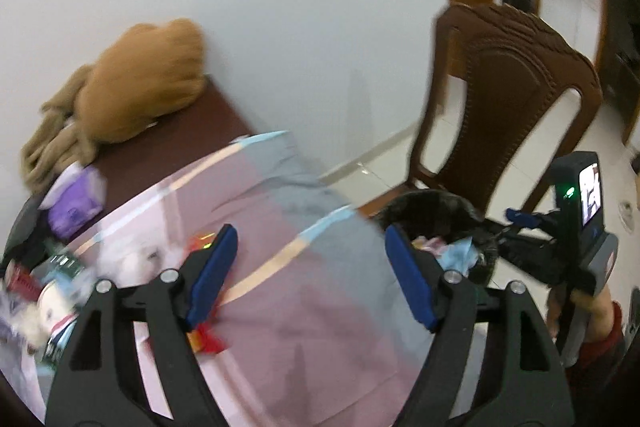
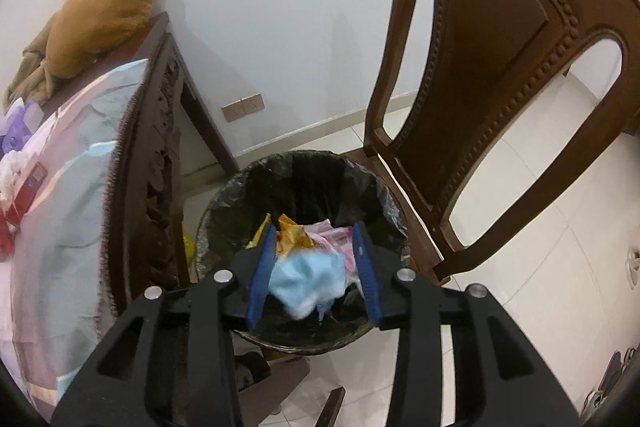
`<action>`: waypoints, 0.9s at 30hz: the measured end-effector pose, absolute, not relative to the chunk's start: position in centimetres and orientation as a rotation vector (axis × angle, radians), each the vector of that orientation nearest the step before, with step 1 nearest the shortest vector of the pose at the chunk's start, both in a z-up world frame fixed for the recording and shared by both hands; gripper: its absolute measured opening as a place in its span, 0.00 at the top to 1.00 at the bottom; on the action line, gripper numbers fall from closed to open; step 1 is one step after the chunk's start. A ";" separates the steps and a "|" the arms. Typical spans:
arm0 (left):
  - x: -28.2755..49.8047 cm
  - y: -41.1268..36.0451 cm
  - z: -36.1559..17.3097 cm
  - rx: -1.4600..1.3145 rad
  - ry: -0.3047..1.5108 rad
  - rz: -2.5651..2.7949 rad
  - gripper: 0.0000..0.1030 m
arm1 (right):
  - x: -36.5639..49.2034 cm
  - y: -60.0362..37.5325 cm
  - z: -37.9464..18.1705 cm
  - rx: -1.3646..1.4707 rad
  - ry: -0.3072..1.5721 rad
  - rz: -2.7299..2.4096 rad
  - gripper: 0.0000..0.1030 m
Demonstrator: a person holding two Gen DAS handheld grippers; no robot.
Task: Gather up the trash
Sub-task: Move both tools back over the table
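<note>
My right gripper (image 2: pixel 315 229) hangs over the black-lined trash bin (image 2: pixel 224 195). Its jaws stand partly apart, and a crumpled light blue scrap (image 2: pixel 308 277) lies blurred between and below them, clear of the right pad. Yellow and pink wrappers (image 2: pixel 296 233) lie in the bin. My left gripper (image 1: pixel 311 233) is wide open over the pink and grey tablecloth (image 1: pixel 320 307) with nothing between its fingers. A red wrapper (image 1: pixel 206 341) lies under its left finger. More litter (image 1: pixel 48 291) is piled at the table's left. The bin (image 1: pixel 436 211) stands beyond the table's right edge.
A carved wooden chair (image 2: pixel 500 67) stands right behind the bin. A brown bundle of cloth (image 1: pixel 132 87) and a purple tissue pack (image 1: pixel 74 205) sit at the table's far end by the white wall. The table's carved side (image 2: pixel 160 187) borders the bin. White floor tiles (image 2: pixel 560 247) spread to the right.
</note>
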State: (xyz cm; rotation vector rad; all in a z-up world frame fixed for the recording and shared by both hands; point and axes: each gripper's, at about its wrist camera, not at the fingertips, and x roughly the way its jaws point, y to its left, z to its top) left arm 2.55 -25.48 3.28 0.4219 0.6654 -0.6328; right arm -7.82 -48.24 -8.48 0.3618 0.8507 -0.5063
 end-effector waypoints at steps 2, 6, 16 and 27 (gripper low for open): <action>2.8 -22.2 3.9 0.385 0.656 -0.581 0.21 | -7.5 -47.5 -7.9 0.346 0.844 -0.503 0.61; 3.8 -15.8 4.2 0.331 0.624 -0.413 0.20 | -6.9 -44.9 -5.6 0.298 0.811 -0.465 0.61; 7.2 -2.5 1.1 0.218 0.699 -0.150 0.36 | -1.4 -32.8 1.2 0.170 0.736 -0.147 0.60; 7.4 3.3 -0.7 0.194 0.705 -0.119 0.31 | 8.4 -21.4 -2.4 0.056 0.943 0.059 0.60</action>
